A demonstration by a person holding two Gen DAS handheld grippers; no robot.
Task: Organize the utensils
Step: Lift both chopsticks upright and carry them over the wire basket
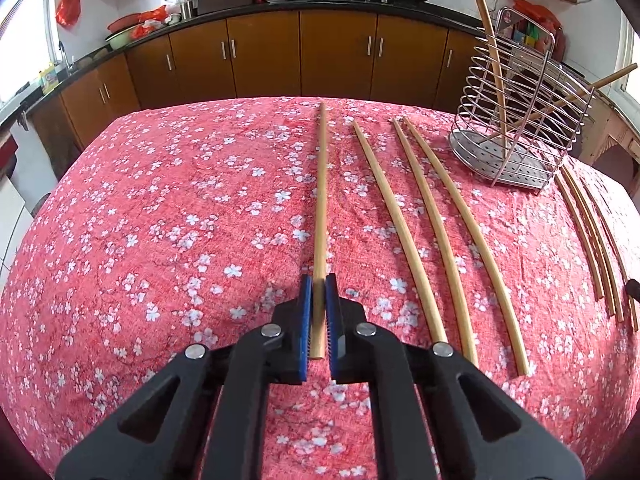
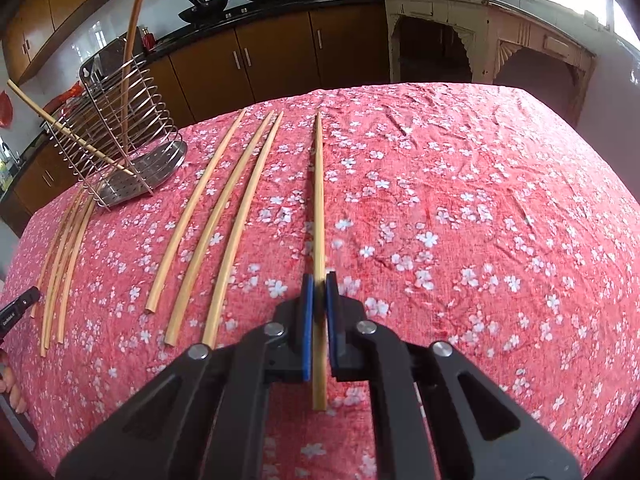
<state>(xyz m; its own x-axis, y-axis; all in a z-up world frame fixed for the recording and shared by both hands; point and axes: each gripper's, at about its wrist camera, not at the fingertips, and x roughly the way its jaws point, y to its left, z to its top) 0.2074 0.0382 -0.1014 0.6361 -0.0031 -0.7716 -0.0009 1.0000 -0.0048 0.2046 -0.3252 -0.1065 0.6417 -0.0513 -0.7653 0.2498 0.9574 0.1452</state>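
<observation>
Left gripper (image 1: 319, 286) clenched on a chopstick (image 1: 321, 184) lying on the floral cloth (image 1: 160, 220), left of the wire rack (image 1: 520, 120). Right gripper (image 2: 319, 286) clamped on another chopstick (image 2: 319, 200), right of the rack (image 2: 116, 128). Loose chopsticks (image 1: 416, 220) between gripped sticks and rack.

No text, label or number could be read with certainty. A black device (image 2: 18, 309) at nine o'clock in the right wrist view bore small white lettering, too small and blurred to make out.
</observation>
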